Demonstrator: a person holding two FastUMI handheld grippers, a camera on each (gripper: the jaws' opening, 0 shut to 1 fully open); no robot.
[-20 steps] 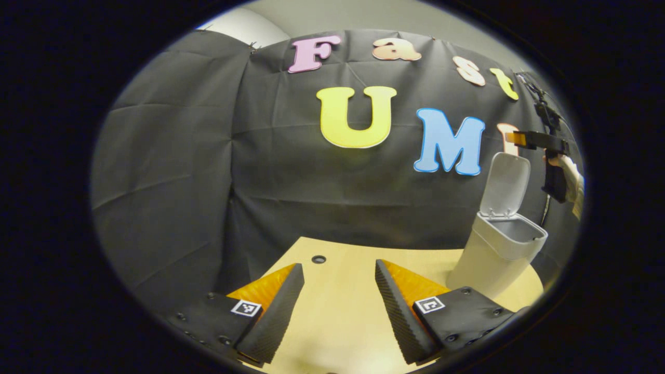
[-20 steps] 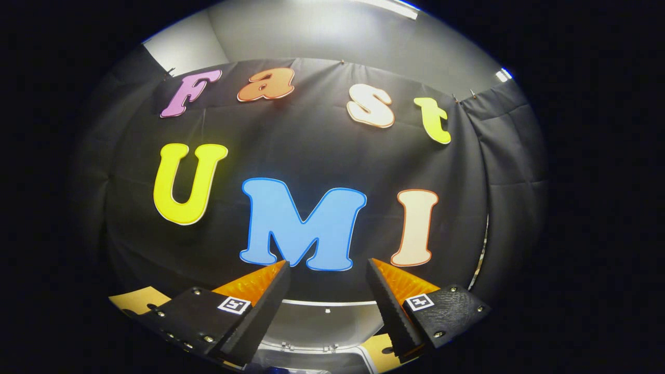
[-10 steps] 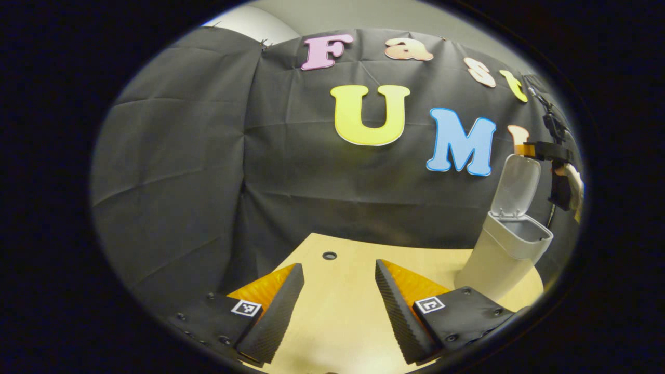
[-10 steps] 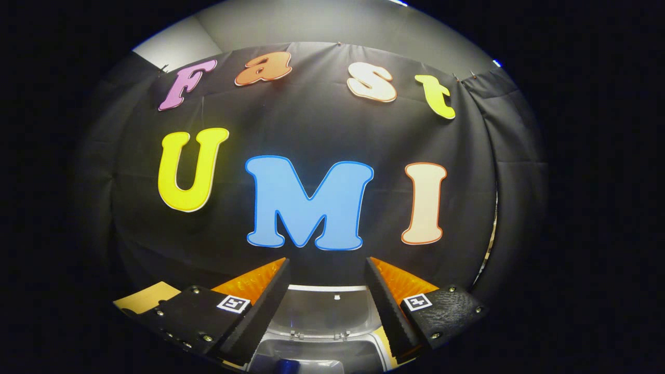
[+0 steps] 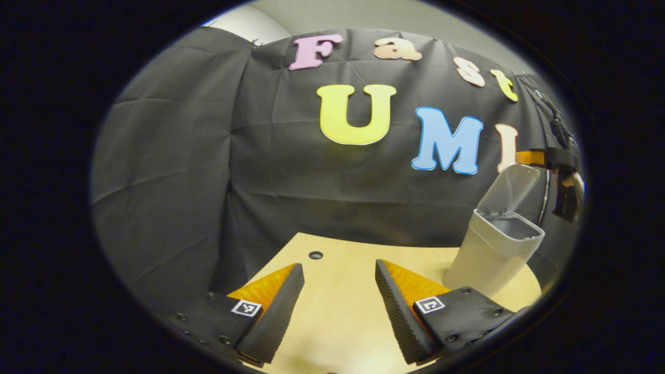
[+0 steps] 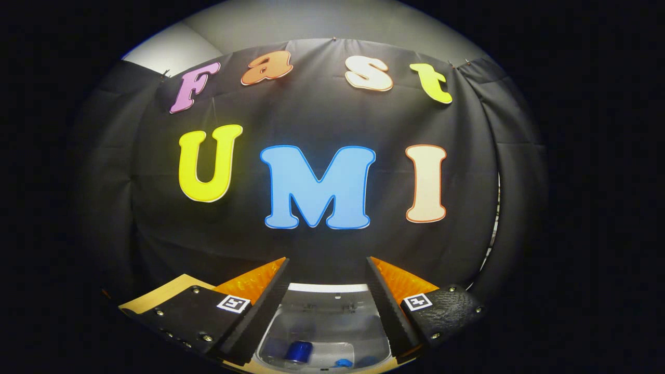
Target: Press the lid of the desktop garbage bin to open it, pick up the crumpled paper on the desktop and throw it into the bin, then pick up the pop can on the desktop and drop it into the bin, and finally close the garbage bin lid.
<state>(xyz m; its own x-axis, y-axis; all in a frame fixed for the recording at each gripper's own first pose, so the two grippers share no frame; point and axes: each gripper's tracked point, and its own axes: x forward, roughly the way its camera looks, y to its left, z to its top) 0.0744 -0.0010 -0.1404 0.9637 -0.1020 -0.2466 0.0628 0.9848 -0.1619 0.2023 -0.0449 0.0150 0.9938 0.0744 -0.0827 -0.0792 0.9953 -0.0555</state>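
Fingers of the left gripper (image 5: 335,306) are standing wide apart at the bottom of the left gripper view, gripping nothing, hovering over the table (image 5: 343,270). At right, the bin (image 5: 491,252) is standing with its lid (image 5: 511,187) tilting up; the right gripper (image 5: 545,156) is touching the lid's top edge.

In the right gripper view, its fingers (image 6: 387,306) are spreading wide and empty over the open bin (image 6: 324,332), where a blue pop can (image 6: 297,351) is lying at lower centre.

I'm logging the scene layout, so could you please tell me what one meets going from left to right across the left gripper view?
Left gripper over the table, open and empty → cable hole in the table → garbage bin with its lid tilted up → right gripper at the lid's top edge.
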